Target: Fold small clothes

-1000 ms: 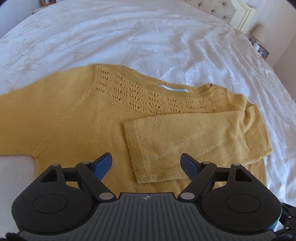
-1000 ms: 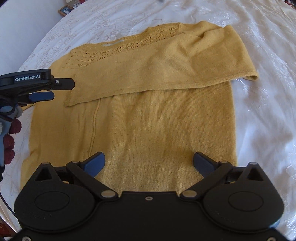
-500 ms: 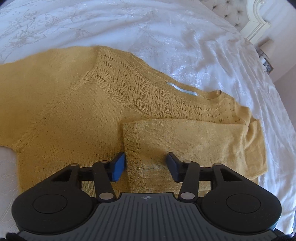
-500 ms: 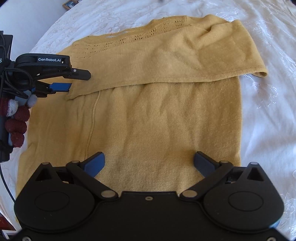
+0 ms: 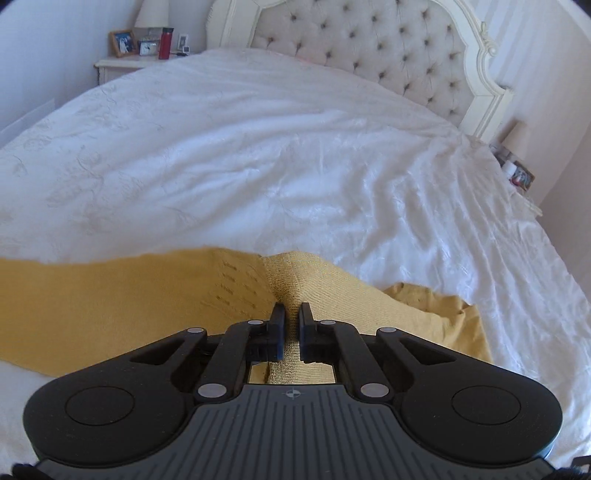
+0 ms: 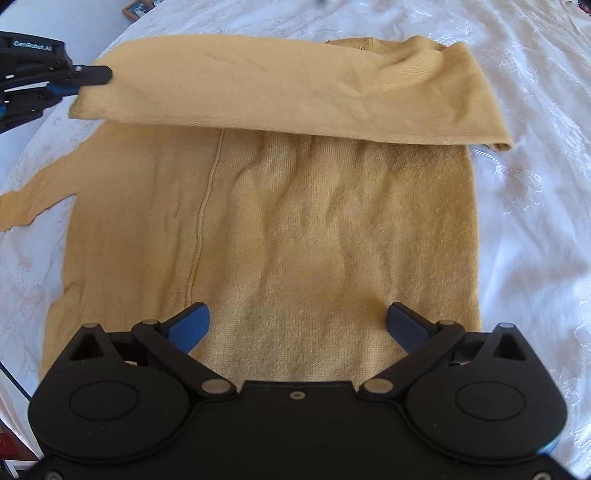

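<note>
Two grippers work over a mustard-yellow sweater (image 6: 303, 236) spread on a white bedspread (image 5: 258, 155). The left gripper (image 5: 291, 325) has its blue-padded jaws pinched tight on the cuff of one sleeve (image 5: 295, 291), the ribbed knit bunching up between the pads and rising in a ridge just ahead of them. From the right wrist view, that same left gripper (image 6: 92, 75) appears at the upper left edge of the frame, holding the sleeve (image 6: 288, 96) clear of the bed so that it stretches as a broad band across the sweater's upper part, throwing a shadow on the body below. The right gripper (image 6: 297, 325) hangs over the sweater's near hem with its jaws spread wide, nothing between the blue pads (image 6: 190, 321). The sweater's body lies flat, lightly rippled, a seam running down its left half; the other sleeve (image 6: 33, 206) trails off to the left across the bedspread. Beyond the bed in the left wrist view stand a tufted cream headboard (image 5: 388, 51) and a nightstand (image 5: 122, 66) carrying a framed photo (image 5: 122, 42), a red bottle (image 5: 164, 42) and a lamp (image 5: 151, 13).
</note>
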A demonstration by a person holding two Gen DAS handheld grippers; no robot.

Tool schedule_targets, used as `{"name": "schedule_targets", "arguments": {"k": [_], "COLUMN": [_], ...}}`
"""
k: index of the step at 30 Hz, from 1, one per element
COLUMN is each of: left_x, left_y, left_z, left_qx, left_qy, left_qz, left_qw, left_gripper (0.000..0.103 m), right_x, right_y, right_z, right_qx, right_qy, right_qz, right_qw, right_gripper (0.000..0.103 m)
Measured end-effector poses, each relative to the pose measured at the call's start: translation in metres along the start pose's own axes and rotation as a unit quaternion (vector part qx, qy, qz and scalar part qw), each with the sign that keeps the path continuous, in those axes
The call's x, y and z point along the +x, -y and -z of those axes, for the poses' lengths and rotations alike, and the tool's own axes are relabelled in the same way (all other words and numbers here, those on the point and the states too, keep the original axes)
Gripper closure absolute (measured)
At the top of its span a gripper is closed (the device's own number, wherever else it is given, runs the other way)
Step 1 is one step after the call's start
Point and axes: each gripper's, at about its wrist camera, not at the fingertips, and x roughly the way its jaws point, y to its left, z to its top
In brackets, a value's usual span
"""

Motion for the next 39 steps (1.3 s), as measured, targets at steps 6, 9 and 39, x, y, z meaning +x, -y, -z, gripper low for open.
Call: {"name": "schedule_targets", "arguments": {"k": [6,9,39], "left_x": [0.015,0.03,-0.041], "left_y": [-0.037,-0.051,-0.245], "left_z": [0.001,0.008,0.049], "left_qx": [-0.009,-0.008,-0.172], "left_qy": [-0.022,-0.043,-0.064], "left_qz": [-0.052,-0.081,-0.152], "left_qw": [0.9983,0.9957,0.9712], "left_gripper": [0.096,0.096,0.021], "right_x": [0.001,0.003,-0.019], "right_y": [-0.004,-0.008,-0.052], "right_z": [-0.001,-0.004,-0.008], "right_qx": [0.002,0.001,-0.025], "right_qy": [-0.002,-0.002,-0.004], "right_qz": [-0.005,-0.007,-0.015], "right_qw": [1.0,1.0,1.0], "right_gripper": [0.001,0.001,0.001]}}
